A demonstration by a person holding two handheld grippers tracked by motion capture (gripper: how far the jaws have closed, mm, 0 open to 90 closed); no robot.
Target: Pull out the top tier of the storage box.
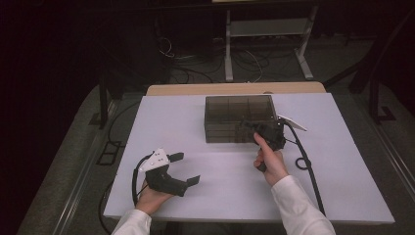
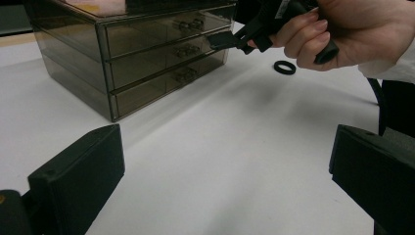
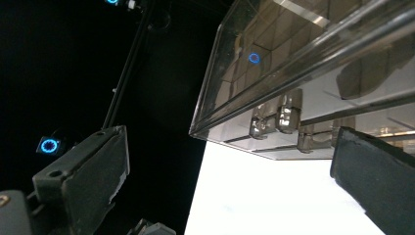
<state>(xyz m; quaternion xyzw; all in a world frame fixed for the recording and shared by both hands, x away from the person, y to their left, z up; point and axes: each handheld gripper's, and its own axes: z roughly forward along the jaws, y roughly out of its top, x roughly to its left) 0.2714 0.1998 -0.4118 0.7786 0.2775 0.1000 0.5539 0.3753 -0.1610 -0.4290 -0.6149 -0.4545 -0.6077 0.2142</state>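
At drawer box (image 1: 230, 115) front, right claw (image 1: 243, 128) spread; left claw (image 1: 185, 169) spread over table (image 1: 220, 196); no legible writing.

drawer box (image 1: 238, 117): smoked clear plastic, glossy | my table (image 1: 195, 196): white, matt, smooth | my right gripper (image 1: 247, 128): black matt plastic | my left gripper (image 1: 186, 169): same, slightly grainy pads (image 2: 83, 171)

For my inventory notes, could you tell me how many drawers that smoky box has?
3, stacked in the box: top drawer, middle drawer, bottom drawer. The right gripper reaches the middle one.
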